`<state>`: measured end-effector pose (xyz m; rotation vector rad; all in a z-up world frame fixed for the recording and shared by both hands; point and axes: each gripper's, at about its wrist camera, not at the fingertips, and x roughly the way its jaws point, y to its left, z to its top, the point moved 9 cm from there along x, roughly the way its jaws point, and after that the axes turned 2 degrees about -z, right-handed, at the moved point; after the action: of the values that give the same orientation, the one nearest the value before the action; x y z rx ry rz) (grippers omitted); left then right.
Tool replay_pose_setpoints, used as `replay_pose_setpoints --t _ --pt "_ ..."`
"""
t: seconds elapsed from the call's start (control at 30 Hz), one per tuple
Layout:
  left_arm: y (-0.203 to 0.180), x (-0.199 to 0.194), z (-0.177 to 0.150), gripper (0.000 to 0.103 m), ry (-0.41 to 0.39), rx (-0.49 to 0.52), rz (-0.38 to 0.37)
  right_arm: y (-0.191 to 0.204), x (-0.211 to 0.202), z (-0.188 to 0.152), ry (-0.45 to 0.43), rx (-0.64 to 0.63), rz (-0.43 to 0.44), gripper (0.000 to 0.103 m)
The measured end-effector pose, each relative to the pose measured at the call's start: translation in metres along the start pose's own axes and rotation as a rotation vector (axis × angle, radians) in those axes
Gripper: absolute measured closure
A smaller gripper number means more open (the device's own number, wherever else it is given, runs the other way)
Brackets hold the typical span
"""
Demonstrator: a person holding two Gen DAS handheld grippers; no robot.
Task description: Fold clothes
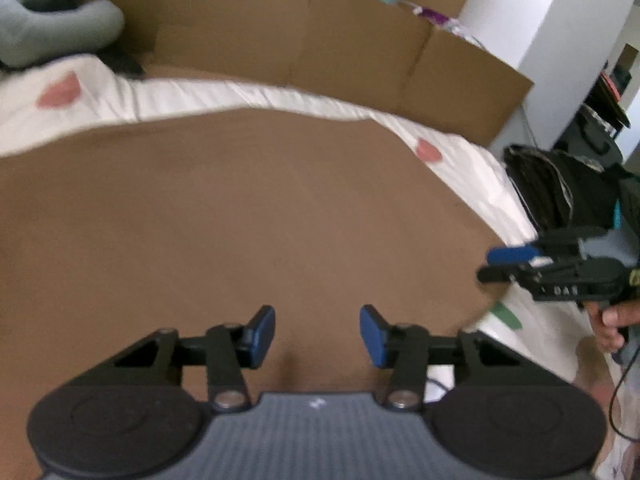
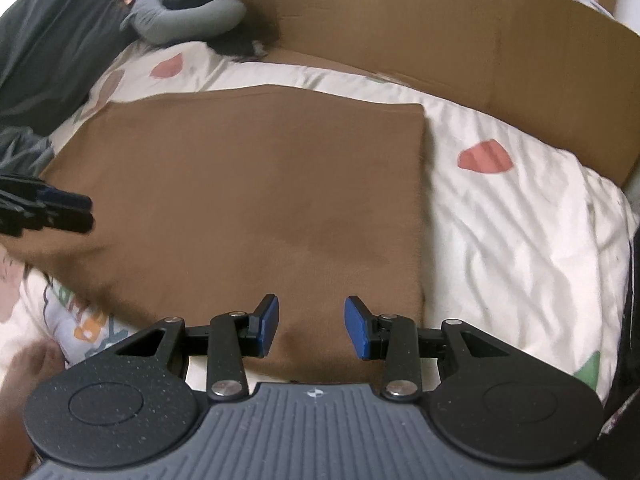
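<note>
A brown garment [image 2: 248,200] is lying flat and squared on the bed, over a white bedsheet [image 2: 520,240] printed with pink patches, so it is looking already folded at least once and spread smooth for another fold. The left tongs [image 1: 318,338] are hanging over its near edge with the blue pads apart and only bare cloth showing in the gap, so they are released, gripping nothing. The right tongs [image 2: 311,328] are standing likewise over the near right corner, pads parted and nothing pinched. Both are pointing steeply down at that near hem, probably so each can be taking one end of the edge and carrying it across evenly. A cardboard wall [image 2: 440,32] is bordering the far side of the bed, and a grey pillow [image 2: 188,16] is lying at the far left.
</note>
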<state>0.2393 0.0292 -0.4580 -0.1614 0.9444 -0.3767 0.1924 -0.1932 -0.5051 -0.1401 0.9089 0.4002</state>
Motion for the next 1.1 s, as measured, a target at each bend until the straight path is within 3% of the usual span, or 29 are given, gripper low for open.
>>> replay_pose_setpoints --t 0.3,0.43,0.8,1.1 --pt "0.019 0.003 -0.041 0.074 0.033 -0.017 0.034 0.001 0.020 -0.015 0.045 -0.032 -0.020 0.060" --pt "0.036 -0.009 -0.053 0.090 0.027 -0.058 0.068 -0.003 0.018 -0.018 0.058 -0.029 -0.039 0.060" --pt "0.070 -0.034 -0.069 0.096 0.025 0.004 0.192 -0.018 0.014 -0.024 0.094 -0.018 -0.085 0.060" --pt "0.110 -0.065 -0.079 0.096 0.059 -0.058 0.269 -0.028 0.010 -0.030 0.120 -0.031 -0.108 0.061"
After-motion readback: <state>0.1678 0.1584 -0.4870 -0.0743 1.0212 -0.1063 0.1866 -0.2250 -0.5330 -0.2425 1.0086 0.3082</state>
